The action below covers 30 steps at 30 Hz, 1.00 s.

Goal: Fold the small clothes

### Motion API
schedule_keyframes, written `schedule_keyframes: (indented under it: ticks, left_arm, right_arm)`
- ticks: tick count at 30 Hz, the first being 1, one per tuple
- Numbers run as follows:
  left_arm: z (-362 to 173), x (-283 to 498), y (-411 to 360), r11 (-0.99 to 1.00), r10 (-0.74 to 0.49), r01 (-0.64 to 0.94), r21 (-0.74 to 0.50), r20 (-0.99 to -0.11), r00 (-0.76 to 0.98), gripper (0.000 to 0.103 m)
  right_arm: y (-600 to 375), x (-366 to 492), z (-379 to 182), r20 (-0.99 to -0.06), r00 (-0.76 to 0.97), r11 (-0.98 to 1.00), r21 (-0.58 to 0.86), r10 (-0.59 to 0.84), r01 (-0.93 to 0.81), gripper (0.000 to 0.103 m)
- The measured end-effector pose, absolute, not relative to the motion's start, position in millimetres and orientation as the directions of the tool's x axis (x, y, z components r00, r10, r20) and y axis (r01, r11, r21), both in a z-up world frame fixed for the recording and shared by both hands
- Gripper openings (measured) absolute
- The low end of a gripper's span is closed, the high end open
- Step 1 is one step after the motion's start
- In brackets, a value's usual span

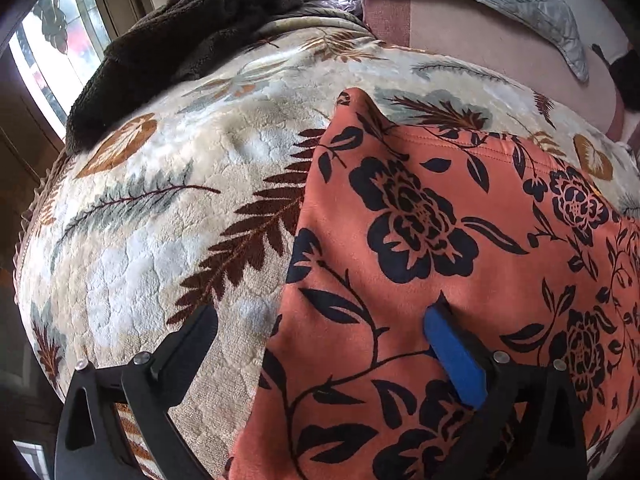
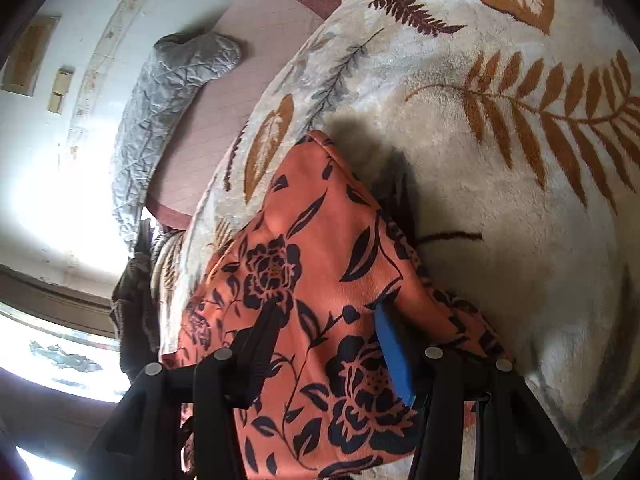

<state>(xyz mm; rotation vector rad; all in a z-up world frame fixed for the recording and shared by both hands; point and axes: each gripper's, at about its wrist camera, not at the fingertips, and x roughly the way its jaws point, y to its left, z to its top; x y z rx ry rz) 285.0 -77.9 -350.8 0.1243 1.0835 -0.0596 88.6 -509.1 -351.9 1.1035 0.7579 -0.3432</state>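
1. Orange garment with a black flower print lies on the leaf-patterned plush blanket, spread flat, far corner peaked up.
2. Left gripper: jaws at full spread, straddling the garment's left edge; nothing pinched.
3. Right gripper: jaws about half open, over raised cloth; grip cannot be told.
4. Beyond: dark fleece, grey quilted pillow.
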Motion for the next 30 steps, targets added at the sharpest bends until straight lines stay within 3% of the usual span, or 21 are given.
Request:
schedule_keyframes:
  ticks: [4,8,12,16,26,30]
  left_arm:
    - [-335,287,-58,0.998,0.033,0.034,0.060,-0.847,0.530,0.103]
    - [-327,293,-40,0.996,0.085,-0.034,0.080,-0.825,0.558,0.103]
    - [-340,298,-38,0.978,0.199,-0.052,0.202,-0.830,0.521,0.103]
    - [-350,301,-39,0.969,0.221,-0.018,0.246,-0.836,0.502,0.103]
    - [-324,282,-45,0.978,0.164,0.001,0.207,-0.779,0.605,0.103]
    - [-345,285,-54,0.966,0.201,0.033,0.258,-0.820,0.535,0.103]
  right_arm:
    - [-496,114,-327,-0.613,0.784,0.520,0.703,0.099,0.485,0.054]
    - [-459,169,-333,-0.583,0.766,0.551,0.746,0.271,0.373,0.054]
    - [-419,223,-344,-0.612,0.713,0.611,0.721,0.341,0.326,0.054]
    - [-411,259,-377,-0.694,0.648,0.639,0.659,0.314,0.396,0.053]
    - [-407,234,-340,-0.564,0.761,0.613,0.736,0.321,0.287,0.054]
    - [-412,236,-351,-0.563,0.753,0.575,0.758,0.339,0.308,0.054]
